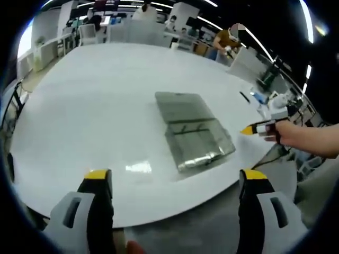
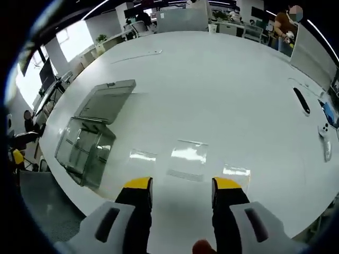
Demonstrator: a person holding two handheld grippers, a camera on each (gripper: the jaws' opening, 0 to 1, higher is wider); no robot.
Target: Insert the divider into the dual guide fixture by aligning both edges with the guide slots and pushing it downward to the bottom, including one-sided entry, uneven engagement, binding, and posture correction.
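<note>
Tools point(image 1: 177, 182) point(image 2: 177, 190) hover open-jawed over white table point(image 1: 95, 116).

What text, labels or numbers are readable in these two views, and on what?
None readable.
Clear fixture and the flat panel beside it: no print visible.
Both grippers, left gripper, right gripper: yellow tips, no markings.
Small items on the white table, dark pen-like object: too small and blurred.

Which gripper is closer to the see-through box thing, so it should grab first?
Probably the left gripper: the clear plastic fixture lies straight ahead between its open jaws. The right gripper has it off to its left.
</note>
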